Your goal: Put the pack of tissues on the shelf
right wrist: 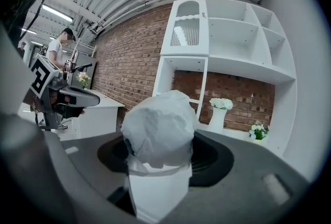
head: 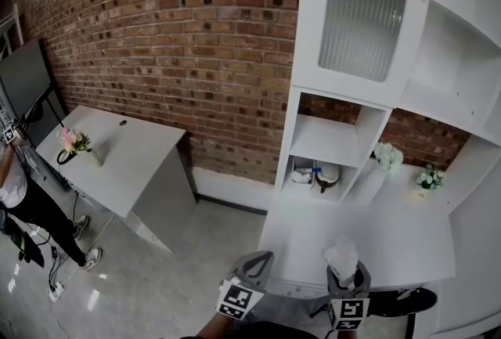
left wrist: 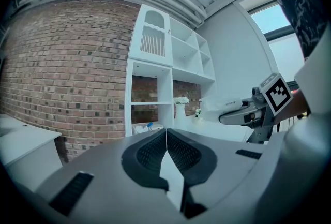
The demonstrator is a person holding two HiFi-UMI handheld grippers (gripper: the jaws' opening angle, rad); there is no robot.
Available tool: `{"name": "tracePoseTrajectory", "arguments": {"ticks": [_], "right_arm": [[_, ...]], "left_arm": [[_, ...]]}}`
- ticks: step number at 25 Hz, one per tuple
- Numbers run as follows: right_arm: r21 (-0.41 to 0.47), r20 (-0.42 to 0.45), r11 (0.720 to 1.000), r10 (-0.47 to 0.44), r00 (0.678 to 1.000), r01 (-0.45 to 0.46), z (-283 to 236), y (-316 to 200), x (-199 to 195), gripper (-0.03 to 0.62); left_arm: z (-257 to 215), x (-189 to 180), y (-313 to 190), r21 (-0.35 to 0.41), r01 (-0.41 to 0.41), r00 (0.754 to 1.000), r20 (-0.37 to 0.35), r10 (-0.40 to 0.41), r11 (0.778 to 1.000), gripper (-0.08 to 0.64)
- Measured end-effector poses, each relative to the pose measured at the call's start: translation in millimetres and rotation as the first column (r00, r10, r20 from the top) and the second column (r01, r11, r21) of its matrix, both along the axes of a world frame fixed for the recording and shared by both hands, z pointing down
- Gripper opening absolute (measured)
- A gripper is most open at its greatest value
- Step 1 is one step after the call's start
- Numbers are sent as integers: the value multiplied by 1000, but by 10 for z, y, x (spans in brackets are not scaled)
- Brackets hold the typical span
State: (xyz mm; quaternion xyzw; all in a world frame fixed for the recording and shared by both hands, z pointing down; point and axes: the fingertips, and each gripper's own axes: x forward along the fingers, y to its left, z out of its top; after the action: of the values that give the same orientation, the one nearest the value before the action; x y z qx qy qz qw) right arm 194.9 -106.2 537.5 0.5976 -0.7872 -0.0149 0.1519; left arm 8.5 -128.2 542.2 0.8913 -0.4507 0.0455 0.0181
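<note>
Right hand-held gripper (head: 348, 278): jaws partly open and clamped on the pack of tissues (right wrist: 158, 132). The pads press on its lower part. The crumpled white top of the pack bulges up above the jaws and fills the middle of the right gripper view. In the head view the pack pokes up past the jaw tips, over the near edge of the white tabletop (head: 391, 239). It is well short of any shelf.

Left hand-held gripper (left wrist: 166, 149): jaws closed, ribbed dark pads meeting along one line, nothing between them. It is held level just left of the right one, beside the tabletop's near left corner.

Farther out: the white shelf unit (head: 333, 140) stands against the brick wall (head: 180, 32).
- Its lower open compartment (head: 317, 175) holds a few small items, one with a blue part. They are too small to identify.
- The compartment above that is bare.
- A cabinet door with ribbed glass (head: 362, 16) sits at the top.

At the back of the tabletop there is a white vase of white flowers (head: 387, 156). A small pot of flowers (head: 427, 178) stands to its right.

Far left: a second tabletop (head: 129, 153) carries pink flowers (head: 74, 142), and a person (head: 17, 192) stands beside it.
</note>
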Motion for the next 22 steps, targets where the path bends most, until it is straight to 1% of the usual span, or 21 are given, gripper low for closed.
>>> {"name": "tracePoseTrajectory", "arguments": {"ticks": [6,11,14,16,19,20,22], "right_arm": [[-40,-6,999,29,1000,-29,77,-277,-170,265],[-17,11,998,54,998,-54,47,-542,-284,265],[-24,10,996,85,996,-84,66,-667,-307,265],[-7,26,996,91,996,-90,14,-767,-358,265],[-22,44,995,103,994,-102,15,-916,-380,265],[-14,53,994,107,993,-106,-17,-979,-388,267],[34,74,994,104,992,-107,-148,-1113,-418,266]], "left_arm": [[-53,-150,-390,17,-21,1000,-5,21,1000,11],[-26,-208,-667,15,-56,998,0,56,998,11],[-31,-242,-824,18,-81,997,2,81,997,11],[-62,-267,-922,24,-95,995,4,95,995,11],[-106,-306,-1052,28,-106,994,10,106,994,11],[-117,-322,-1097,29,-106,994,10,105,994,11],[-130,-332,-1168,28,-108,994,11,108,994,11]]}}
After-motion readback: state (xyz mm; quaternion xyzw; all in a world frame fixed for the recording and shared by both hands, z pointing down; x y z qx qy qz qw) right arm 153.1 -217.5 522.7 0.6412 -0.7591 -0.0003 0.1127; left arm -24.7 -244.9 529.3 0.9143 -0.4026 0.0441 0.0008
